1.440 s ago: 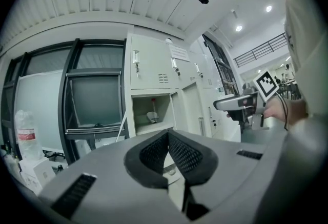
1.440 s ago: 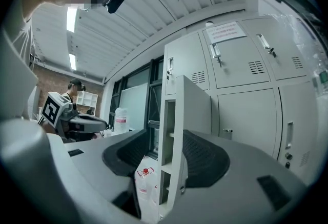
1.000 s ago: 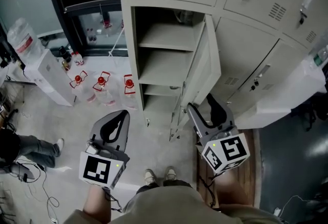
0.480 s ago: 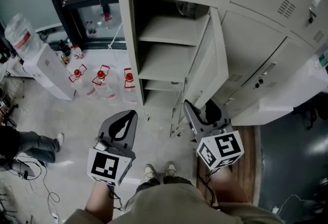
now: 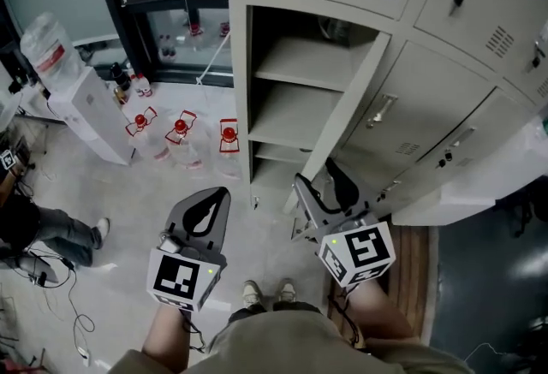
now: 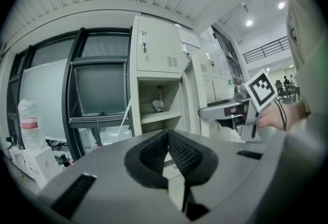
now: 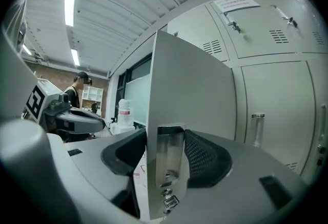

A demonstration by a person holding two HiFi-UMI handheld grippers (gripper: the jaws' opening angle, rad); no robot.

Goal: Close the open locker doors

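The open locker door (image 5: 342,120) sticks out from the grey locker (image 5: 291,107), edge-on to me in the head view. Low on its free edge sits my right gripper (image 5: 324,184). In the right gripper view, that edge and its metal latch plate (image 7: 169,159) stand between the jaws. The right gripper (image 7: 165,142) is opening, with its right finger (image 7: 205,159) close against the plate. My left gripper (image 5: 203,211) hangs over the floor left of the locker, shut and empty. In the left gripper view its pads (image 6: 179,154) meet, and beyond them the open locker (image 6: 159,100) shows.
Closed locker doors (image 5: 445,107) continue to the right. Three red-capped water bottles (image 5: 181,137), a white cabinet (image 5: 90,111) and a large jug (image 5: 47,47) stand at left. A seated person's legs (image 5: 38,235) and cables (image 5: 60,312) lie at far left. A wooden mat (image 5: 411,248) is underfoot.
My right gripper has shifted left and down along the door's edge, and the door now looks thinner, more edge-on. The left gripper has risen slightly. The head view has shifted.
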